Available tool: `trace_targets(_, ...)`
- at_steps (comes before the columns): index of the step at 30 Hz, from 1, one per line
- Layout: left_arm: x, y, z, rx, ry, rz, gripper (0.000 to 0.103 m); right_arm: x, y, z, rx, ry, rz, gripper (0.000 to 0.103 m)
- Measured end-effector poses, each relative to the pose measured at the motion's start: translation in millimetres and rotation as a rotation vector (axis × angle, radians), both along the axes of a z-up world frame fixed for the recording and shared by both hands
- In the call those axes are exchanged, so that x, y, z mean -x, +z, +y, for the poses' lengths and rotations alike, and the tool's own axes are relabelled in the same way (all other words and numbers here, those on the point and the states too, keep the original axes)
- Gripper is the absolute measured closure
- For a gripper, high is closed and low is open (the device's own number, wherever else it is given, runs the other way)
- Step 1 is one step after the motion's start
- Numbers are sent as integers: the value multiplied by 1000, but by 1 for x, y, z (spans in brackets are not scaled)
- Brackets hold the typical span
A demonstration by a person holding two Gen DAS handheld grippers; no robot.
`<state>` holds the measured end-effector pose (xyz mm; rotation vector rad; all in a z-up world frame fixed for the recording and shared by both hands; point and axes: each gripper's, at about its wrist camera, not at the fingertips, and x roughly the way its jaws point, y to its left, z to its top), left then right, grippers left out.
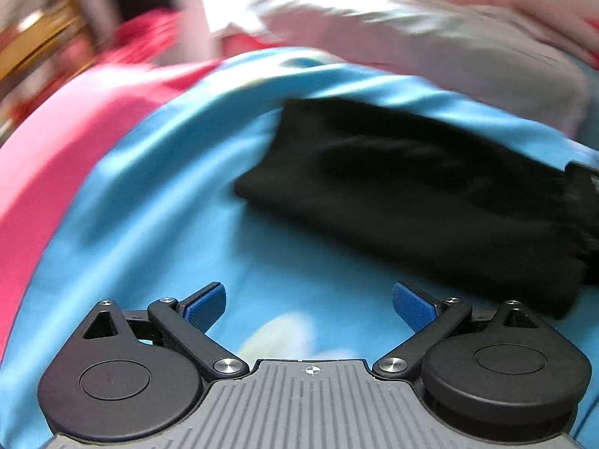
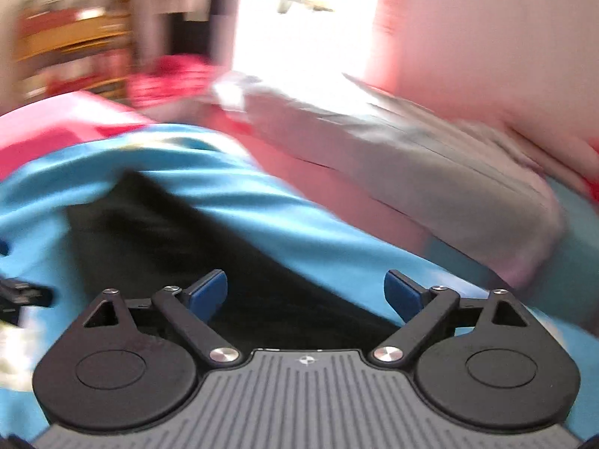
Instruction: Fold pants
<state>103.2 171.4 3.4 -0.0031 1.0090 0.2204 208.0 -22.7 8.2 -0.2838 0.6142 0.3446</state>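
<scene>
Pants: the black pants [image 1: 404,194] are lying as a compact flat rectangle on the blue sheet [image 1: 157,194]; the edges are reading as stacked layers, so the folding is judged largely done; in the right wrist view the same dark cloth [image 2: 194,247] is running down between the spread fingers of that gripper.
Left gripper: the left gripper [image 1: 309,308] is standing with its jaws wide apart and nothing between them; only blue sheet is showing under the pads; the pants are lying off to its right, apart from the fingertips.
Right gripper: the right gripper [image 2: 305,293] is also standing wide; black fabric is showing in the gap, but the pads are not pressing on it, so this is judged a release, not a grip.
Reason for placement: both grippers are sitting clear of the bundle, probably so the fold is not being dragged out of shape.
Surroundings: a pink cover [image 1: 75,142] is bordering the sheet; a pale grey garment [image 2: 430,172] is lying beyond the pants; both are well apart from the jaws.
Visibility: both views are blurring heavily; fine creases and the exact number of folds are not being resolved.
</scene>
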Motion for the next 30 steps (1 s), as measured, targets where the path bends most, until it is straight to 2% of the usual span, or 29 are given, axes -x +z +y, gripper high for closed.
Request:
trace_targets(5, 42, 4, 51, 9, 219, -23, 0, 18, -26, 115, 137, 282, -64, 8)
trace_targets(7, 61, 5, 69, 26, 288, -32, 0, 20, -42, 151, 205, 347, -79, 9)
trace_targets(10, 83, 3, 90, 53, 354, -32, 0, 12, -68, 194, 339, 374, -99, 12)
trace_targets(12, 92, 1, 96, 71, 366, -30, 0, -2, -81, 207, 373, 353, -64, 26)
trace_targets(13, 94, 0, 97, 76, 364, -28, 0, -9, -79, 205, 313, 343, -49, 40)
trace_targets(15, 95, 1, 94, 90, 344, -34, 0, -22, -72, 202, 236, 309, 30, 85)
trace_targets(17, 91, 3, 86, 106, 306, -46, 0, -29, -54, 193, 157, 293, 74, 87)
trace_targets(20, 76, 6, 64, 149, 220, -72, 0, -41, -20, 159, -11, 251, 137, 87)
trace_targets(25, 26, 7, -1, 250, 42, -101, 0, -47, 43, 86, -261, 156, 210, 87)
trace_targets(30, -15, 10, -71, 338, -126, -137, 0, -40, 78, 10, -371, 60, 188, 87)
